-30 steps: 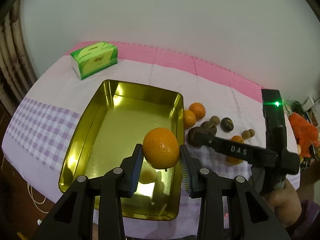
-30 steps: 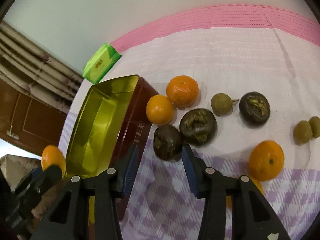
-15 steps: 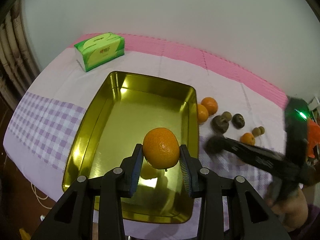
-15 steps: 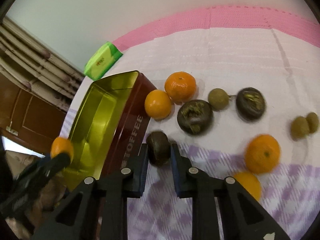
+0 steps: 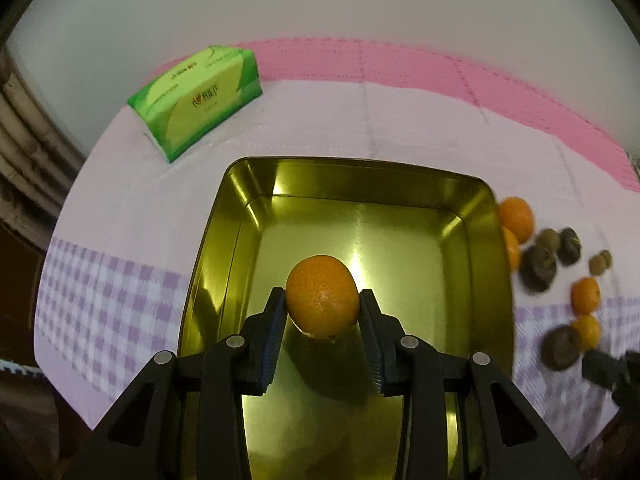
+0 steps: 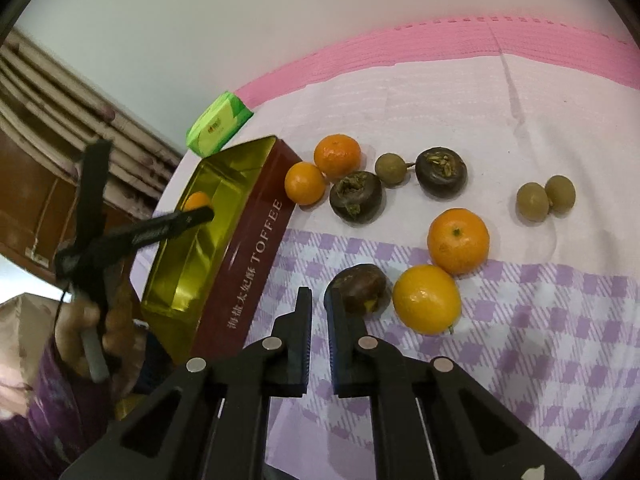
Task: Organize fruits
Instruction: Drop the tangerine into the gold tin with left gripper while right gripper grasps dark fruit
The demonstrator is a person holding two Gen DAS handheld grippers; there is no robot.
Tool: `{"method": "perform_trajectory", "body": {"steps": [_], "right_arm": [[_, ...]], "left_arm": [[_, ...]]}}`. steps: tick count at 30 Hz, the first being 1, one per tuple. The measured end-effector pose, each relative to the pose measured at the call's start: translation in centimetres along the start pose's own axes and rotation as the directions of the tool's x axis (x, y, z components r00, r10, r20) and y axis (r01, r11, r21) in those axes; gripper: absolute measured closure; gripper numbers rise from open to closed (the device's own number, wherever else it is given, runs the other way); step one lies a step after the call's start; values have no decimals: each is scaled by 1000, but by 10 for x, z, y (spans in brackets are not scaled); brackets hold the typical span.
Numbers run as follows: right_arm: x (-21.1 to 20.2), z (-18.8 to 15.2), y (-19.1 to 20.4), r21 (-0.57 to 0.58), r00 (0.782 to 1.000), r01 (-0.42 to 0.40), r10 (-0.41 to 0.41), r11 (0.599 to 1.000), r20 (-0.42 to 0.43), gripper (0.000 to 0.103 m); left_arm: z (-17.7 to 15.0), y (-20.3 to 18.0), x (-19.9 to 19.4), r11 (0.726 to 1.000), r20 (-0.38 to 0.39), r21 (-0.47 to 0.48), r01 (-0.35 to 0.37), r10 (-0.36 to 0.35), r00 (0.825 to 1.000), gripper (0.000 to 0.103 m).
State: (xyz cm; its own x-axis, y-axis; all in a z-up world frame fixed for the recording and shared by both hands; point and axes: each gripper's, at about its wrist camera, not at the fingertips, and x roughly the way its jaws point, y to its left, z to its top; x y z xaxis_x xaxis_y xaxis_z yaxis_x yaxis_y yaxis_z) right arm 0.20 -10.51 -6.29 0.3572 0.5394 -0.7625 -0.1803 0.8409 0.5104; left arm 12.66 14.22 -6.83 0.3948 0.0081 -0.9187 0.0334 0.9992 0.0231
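My left gripper (image 5: 323, 307) is shut on an orange mandarin (image 5: 322, 295) and holds it over the middle of the gold toffee tin (image 5: 492, 216). In the right wrist view the tin (image 6: 256, 224) shows at the left with that mandarin (image 6: 197, 201) inside its outline. My right gripper (image 6: 318, 306) is shut with nothing between its pads. A dark brown fruit (image 6: 362, 288) lies on the cloth just right of its right finger, touching a yellow-orange mandarin (image 6: 426, 298). Several more mandarins, dark fruits and small green-brown fruits lie on the cloth to the right of the tin.
A green tissue pack (image 5: 198, 98) lies behind the tin on the left. The table has a white, pink and lilac-check cloth (image 6: 520, 360). A wall stands behind the table. The person's hand (image 6: 92, 320) holds the left gripper at the table's left edge.
My left gripper moved forward over the tin with the mandarin. My right gripper pulled back and closed fully; the dark fruit it gripped slipped out and now lies beside its right finger.
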Motion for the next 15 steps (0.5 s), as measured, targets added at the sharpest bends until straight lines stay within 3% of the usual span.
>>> {"method": "perform_trajectory", "body": {"steps": [3, 4, 6, 7, 8, 15], "right_arm": [[0, -3, 11, -85, 998, 66, -65, 994, 10, 89], [1, -3, 15, -118, 996, 92, -91, 989, 19, 83], [0, -1, 22, -184, 992, 123, -118, 975, 38, 62], [2, 1, 24, -208, 993, 121, -116, 971, 36, 40], [3, 1, 27, -240, 992, 123, -120, 963, 30, 25], [27, -3, 42, -453, 980, 145, -192, 880, -60, 26]], "left_arm": [[7, 2, 8, 1000, 1, 7, -22, 22, 1000, 65], [8, 2, 10, 999, 2, 11, -32, 32, 999, 65], [10, 3, 11, 999, 5, 16, -38, 38, 999, 65], [10, 3, 11, 999, 7, 17, -40, 39, 999, 64], [10, 3, 11, 999, 3, 18, -42, 42, 999, 63], [6, 11, -14, 1000, 26, -28, -14, 15, 1000, 50]]}}
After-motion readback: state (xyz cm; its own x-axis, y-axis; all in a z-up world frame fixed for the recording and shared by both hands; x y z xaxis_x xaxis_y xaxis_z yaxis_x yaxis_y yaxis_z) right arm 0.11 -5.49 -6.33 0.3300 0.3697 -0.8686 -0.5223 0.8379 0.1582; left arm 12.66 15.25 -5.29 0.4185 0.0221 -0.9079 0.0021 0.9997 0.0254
